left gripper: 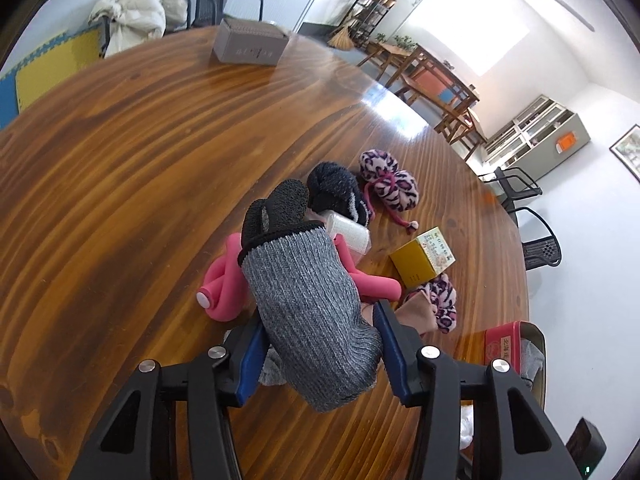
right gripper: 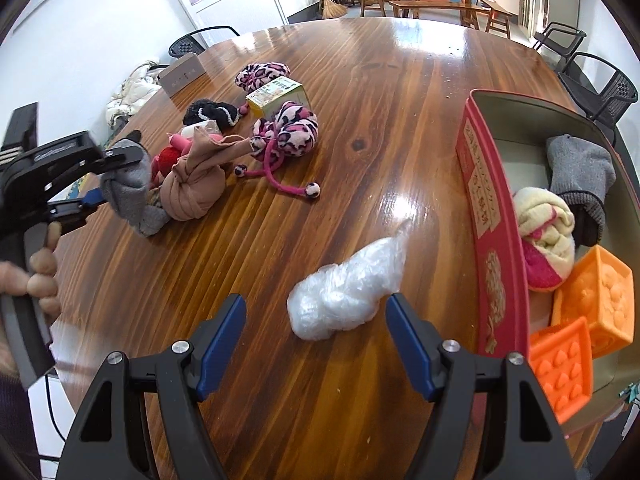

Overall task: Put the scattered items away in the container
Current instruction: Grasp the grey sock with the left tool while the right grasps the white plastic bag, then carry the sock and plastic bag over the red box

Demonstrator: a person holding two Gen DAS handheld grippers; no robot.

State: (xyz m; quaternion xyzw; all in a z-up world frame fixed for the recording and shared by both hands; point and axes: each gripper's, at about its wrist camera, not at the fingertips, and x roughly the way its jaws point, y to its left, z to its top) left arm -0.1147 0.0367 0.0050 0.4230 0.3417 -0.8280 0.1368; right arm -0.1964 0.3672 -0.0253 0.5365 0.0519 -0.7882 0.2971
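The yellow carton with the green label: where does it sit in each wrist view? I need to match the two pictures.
Left wrist: the yellow carton lies right of centre, beyond the grey glove held by the left gripper.
Right wrist: the carton is upper left of centre, far side of the pile.
Shared landmark: the leopard-print bundle beside the carton, on the wooden table.

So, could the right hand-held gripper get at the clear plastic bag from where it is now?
Probably yes. The right hand-held gripper is open, and the clear plastic bag lies alone on the table just ahead, roughly between its fingers, beside the red tin. Nothing sits in between.
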